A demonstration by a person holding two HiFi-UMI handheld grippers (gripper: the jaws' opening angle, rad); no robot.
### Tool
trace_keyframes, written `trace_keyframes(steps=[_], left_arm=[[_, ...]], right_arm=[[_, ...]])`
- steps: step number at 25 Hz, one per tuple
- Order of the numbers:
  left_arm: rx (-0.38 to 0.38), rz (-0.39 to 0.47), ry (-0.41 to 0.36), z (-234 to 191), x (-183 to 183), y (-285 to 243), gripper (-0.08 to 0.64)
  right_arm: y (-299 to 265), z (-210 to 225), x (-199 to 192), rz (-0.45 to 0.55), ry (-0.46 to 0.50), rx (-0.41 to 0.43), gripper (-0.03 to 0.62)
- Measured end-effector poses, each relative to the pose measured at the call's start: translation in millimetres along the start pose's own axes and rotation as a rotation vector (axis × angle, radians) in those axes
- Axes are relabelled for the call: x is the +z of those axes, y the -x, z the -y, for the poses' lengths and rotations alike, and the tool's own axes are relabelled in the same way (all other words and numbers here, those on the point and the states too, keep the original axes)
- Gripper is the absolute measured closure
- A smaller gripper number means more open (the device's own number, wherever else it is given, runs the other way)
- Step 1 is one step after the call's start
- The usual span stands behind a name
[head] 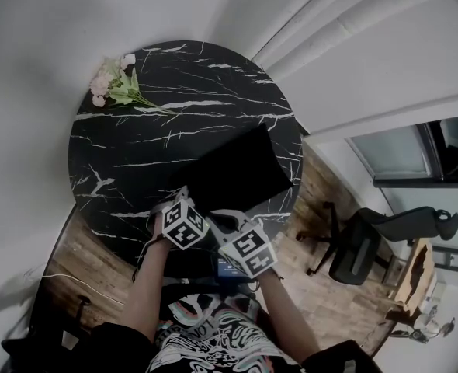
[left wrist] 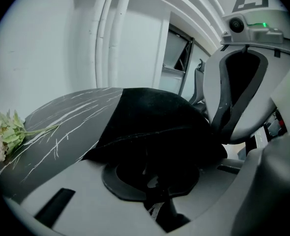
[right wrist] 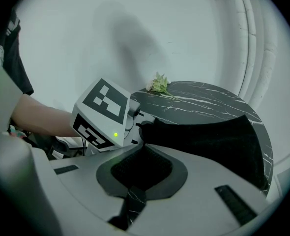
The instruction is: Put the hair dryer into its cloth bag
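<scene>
Pinching the near hem of the soft, matte black cloth bag (head: 237,173) in the left hand-held gripper (left wrist: 152,178), with fabric doming up just ahead of it. Clamping the right hand-held gripper (right wrist: 141,156), jaws together, on the same hem alongside. Resting on a round, glossy, white-veined marble bench (head: 136,154), with a flower sprig (head: 112,84) far beyond the 2. Showing the bag's flat rectangular outline in the head view only.

Wood floor (head: 316,301), office chair (head: 365,247), white walls (head: 43,22)

table (head: 136,158) (round, black marble) | on it: cloth bag (head: 237,169), flower sprig (head: 114,84)
</scene>
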State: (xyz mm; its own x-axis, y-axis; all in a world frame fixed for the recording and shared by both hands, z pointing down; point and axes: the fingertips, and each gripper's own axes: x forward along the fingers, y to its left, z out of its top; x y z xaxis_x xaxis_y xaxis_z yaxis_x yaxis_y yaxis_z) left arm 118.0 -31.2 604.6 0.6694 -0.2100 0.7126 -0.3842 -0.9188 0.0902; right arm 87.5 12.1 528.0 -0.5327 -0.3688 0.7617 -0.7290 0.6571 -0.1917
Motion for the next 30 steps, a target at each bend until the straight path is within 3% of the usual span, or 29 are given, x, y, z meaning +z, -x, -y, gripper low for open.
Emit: trace_keyframes(steps=[6,10,14,16,19,24,27,28,30], left_arm=[[-0.024,-0.008,-0.022,4,-4,-3,0.504],[-0.031,0.061,0.008,6,5,4,0.502],[-0.061,0.099,0.085,4,-1,15,0.317],[-0.085,0.100,0.101,7,-6,21,0.277],[-0.103,0.069,0.063,16,-20,32,0.252],[-0.040,0.064,0.047,17,-40,60,0.253],[0.022,0.108,0.080,12,-42,84,0.280],[0.057,0.126,0.076,9,-40,93,0.298],[0.149,0.183,0.053,-1,-30,114,0.400]], right_arm=[[-3,2,-6,-0.018,-0.002,0.002,0.569],[-5,4,-8,-0.028,-0.017,-0.014,0.569],[-5,2,-10,-0.033,-0.041,-0.003,0.569],[-4,-2,-10,-0.030,-0.036,-0.002,0.568],[-2,-12,-8,-0.019,-0.030,0.002,0.568],[1,-28,-7,0.007,-0.017,-0.005,0.568],[14,-29,4,0.081,-0.015,-0.081,0.568],[21,-27,11,0.130,-0.009,-0.124,0.568],[36,-23,26,0.227,0.010,-0.191,0.569]])
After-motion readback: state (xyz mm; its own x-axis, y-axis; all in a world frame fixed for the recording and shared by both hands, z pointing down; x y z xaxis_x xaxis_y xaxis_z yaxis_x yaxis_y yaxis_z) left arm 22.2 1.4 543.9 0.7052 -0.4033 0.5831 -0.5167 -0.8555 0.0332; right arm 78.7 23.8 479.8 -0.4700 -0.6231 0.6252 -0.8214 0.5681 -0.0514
